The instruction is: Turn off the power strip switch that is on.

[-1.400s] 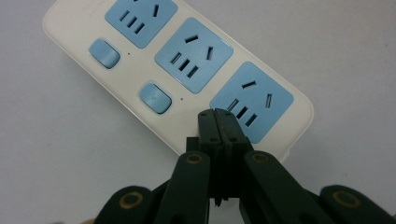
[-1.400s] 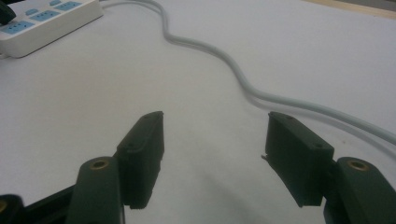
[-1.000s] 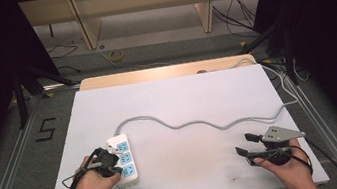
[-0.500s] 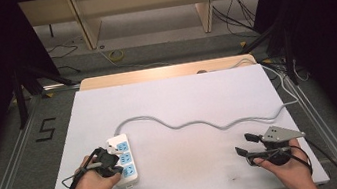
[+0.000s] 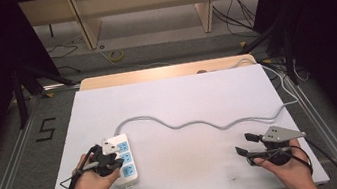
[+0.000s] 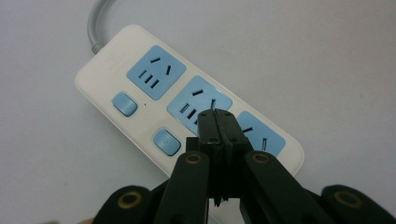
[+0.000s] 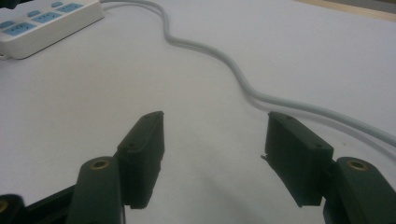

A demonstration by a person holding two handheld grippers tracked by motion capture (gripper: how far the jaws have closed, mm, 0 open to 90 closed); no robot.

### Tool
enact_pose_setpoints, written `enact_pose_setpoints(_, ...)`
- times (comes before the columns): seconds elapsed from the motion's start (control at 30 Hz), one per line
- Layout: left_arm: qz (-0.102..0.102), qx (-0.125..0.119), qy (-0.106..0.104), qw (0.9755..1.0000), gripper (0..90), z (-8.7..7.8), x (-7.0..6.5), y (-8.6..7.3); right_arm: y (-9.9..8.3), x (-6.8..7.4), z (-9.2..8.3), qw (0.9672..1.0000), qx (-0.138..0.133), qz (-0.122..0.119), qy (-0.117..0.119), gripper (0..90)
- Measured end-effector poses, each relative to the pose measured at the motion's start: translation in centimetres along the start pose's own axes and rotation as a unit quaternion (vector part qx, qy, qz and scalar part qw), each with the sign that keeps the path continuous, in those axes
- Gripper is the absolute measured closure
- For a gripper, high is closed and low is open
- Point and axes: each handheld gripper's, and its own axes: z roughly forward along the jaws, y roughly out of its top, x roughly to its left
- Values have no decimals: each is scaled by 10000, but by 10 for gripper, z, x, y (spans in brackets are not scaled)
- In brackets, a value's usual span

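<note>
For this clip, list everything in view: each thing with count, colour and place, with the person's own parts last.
White plastic power strip: one, cream-white body with three blue sockets and blue buttons, near-left part of the table.
Grey round power cord: one, light grey, winds from the strip's far end across the table to the right edge.
White table top: one, white, centre of the high view.
Wooden board: one, light brown, along the table's far edge.
Yellow cable coil: one, on the floor beyond the table.
Left gripper: one, black, jaws shut, above the strip's middle socket.
Right gripper: one, black, jaws open, empty, near-right of the table.
Hands: two, at the near edge.
</note>
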Motion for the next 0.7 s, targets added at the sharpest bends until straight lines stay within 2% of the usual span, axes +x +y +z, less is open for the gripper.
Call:
enact_pose_setpoints(0.17,66,-276,20,9996,894,-2,0,1,0,0,0,10000,9,4,10,385)
enact_pose_setpoints(0.23,85,-390,4,9992,857,-3,0,1,0,0,0,10000,10,2,13,385)
enact_pose_setpoints(0.3,74,-506,18,9987,857,-3,0,1,0,0,0,10000,12,0,16,385)
enact_pose_setpoints(0.7,60,-906,39,9959,795,-6,3,1,0,0,0,10000,13,-4,4,385)
